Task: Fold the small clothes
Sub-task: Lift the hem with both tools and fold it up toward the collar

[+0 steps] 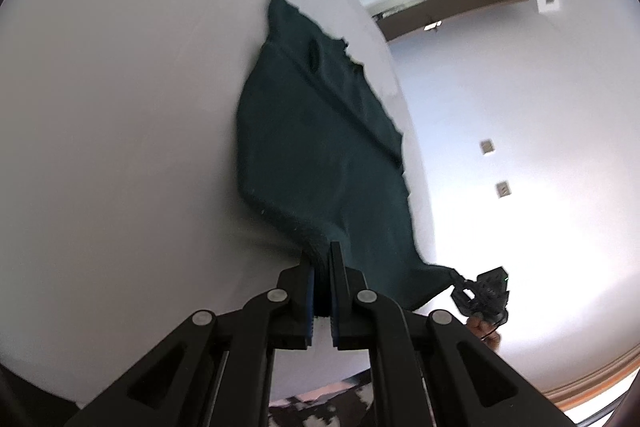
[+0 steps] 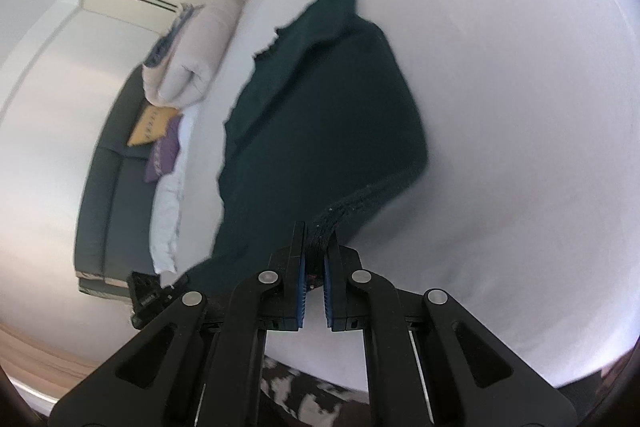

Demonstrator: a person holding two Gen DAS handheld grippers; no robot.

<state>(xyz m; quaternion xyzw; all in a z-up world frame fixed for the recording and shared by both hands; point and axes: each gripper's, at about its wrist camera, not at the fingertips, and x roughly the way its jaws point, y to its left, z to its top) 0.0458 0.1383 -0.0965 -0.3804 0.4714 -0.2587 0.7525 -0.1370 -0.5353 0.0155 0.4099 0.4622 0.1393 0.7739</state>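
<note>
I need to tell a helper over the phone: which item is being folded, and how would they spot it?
On the wide white bed surface lies one dark green knitted garment, pinched at its ribbed hem by the left gripper and right gripper. Unlike the pale rolled bedding at the edge, it is dark.

White bed (image 1: 120, 107), dark green garment (image 1: 320, 131) draped across

Garment (image 1: 320, 147) dark teal, ribbed knit hem at right gripper (image 2: 315, 259). Bed (image 1: 120, 147) plain white. Grippers black, pads (image 2: 301, 297) blue. Left of right gripper: sofa (image 2: 108, 195) dark navy, cushions yellow (image 2: 149, 127) and purple (image 2: 163, 155), duvet (image 2: 196, 59) pale pink.
</note>
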